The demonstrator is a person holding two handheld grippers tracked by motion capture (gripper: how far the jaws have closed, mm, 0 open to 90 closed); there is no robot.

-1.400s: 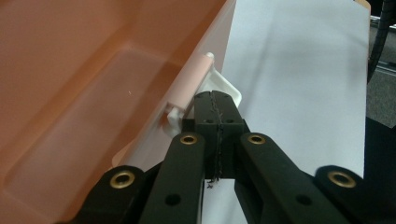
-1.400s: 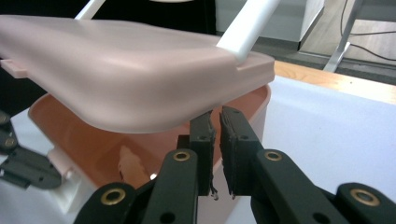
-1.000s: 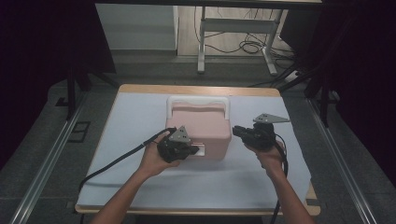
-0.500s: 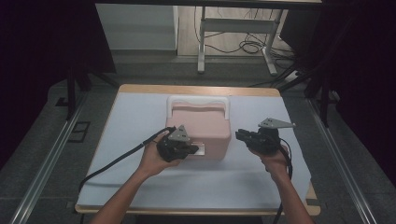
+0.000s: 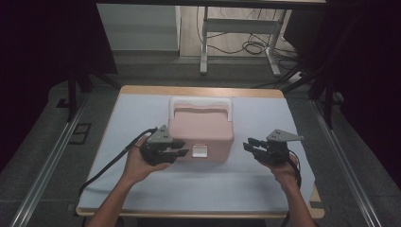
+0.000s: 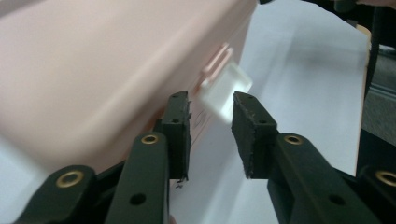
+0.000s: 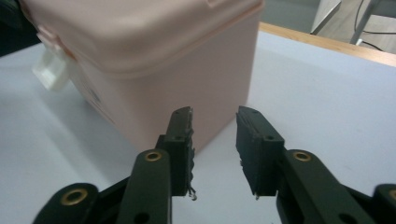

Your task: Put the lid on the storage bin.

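A pink lidded box (image 5: 201, 125) with a white handle (image 5: 201, 100) stands mid-table. Its white latch (image 5: 199, 151) sticks out from the front face. My left gripper (image 5: 182, 152) lies at the box's front left, its tips beside the latch. In the left gripper view the latch (image 6: 224, 91) shows just beyond the tips of that gripper (image 6: 211, 112); the jaws have just been opening and the pads do not press on it. My right gripper (image 5: 247, 144) points at the box's right side, a short gap away. Its jaws (image 7: 214, 121) have also just been opening, with nothing between them, facing the box corner (image 7: 154, 60).
A pale blue cloth (image 5: 142, 113) covers the wooden table. Bare cloth lies left, right and in front of the box. Black cables trail from both grippers toward the near edge. A metal desk frame (image 5: 236, 28) and floor cables lie beyond the far edge.
Both grippers' jaws have spread apart. The left gripper drew back to the left, uncovering the latch. The right gripper moved right and toward the near edge, away from the box.
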